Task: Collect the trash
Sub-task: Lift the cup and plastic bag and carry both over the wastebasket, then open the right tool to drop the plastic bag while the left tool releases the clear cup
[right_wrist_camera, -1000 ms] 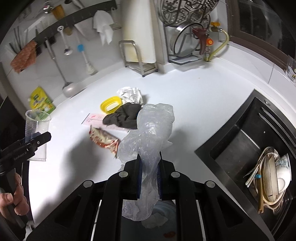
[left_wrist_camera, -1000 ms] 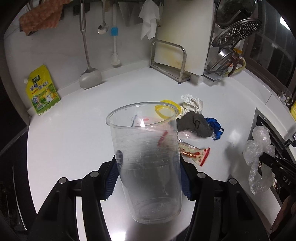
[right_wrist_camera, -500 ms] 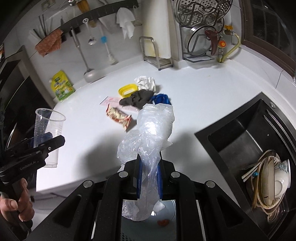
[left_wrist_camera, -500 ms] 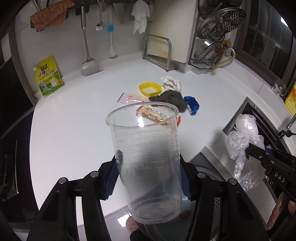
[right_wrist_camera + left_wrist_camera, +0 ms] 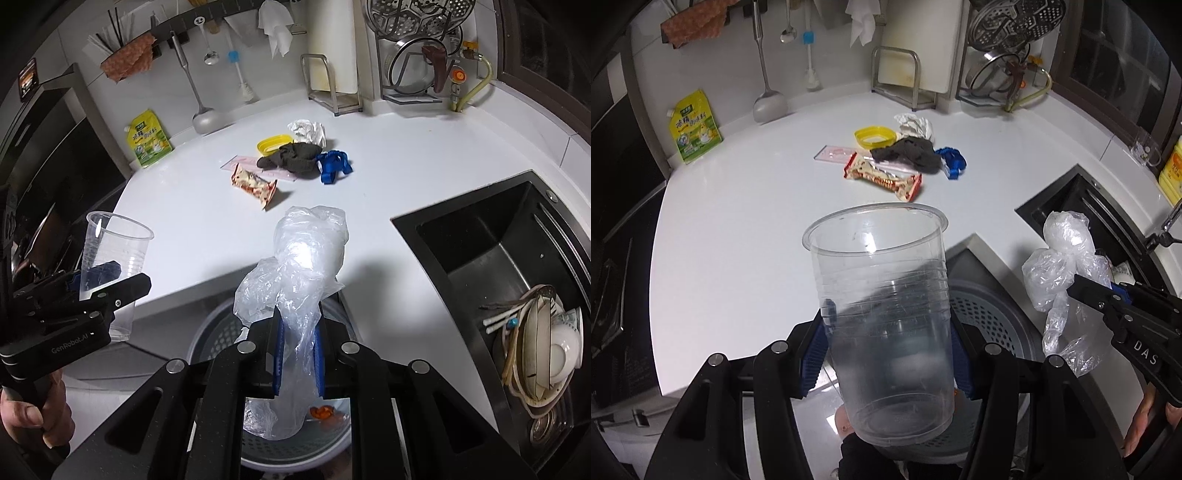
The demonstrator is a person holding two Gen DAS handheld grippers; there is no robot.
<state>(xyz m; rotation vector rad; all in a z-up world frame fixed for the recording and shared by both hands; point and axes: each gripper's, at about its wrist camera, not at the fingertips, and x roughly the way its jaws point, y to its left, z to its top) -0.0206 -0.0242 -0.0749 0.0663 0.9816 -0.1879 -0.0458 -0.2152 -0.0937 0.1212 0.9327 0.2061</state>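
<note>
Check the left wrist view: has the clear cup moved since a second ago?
Yes. The clear cup, clamped in the left gripper, has drawn back from over the white counter toward its near edge and now hangs above the grey perforated bin.

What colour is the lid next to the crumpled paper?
Yellow. The lid shows best in the left wrist view.

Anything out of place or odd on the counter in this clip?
Yes: litter is clustered mid-counter: a red snack wrapper, a crumpled white paper, a dark rag draped over a flat pink packet, a yellow lid and a blue plastic piece.
</note>
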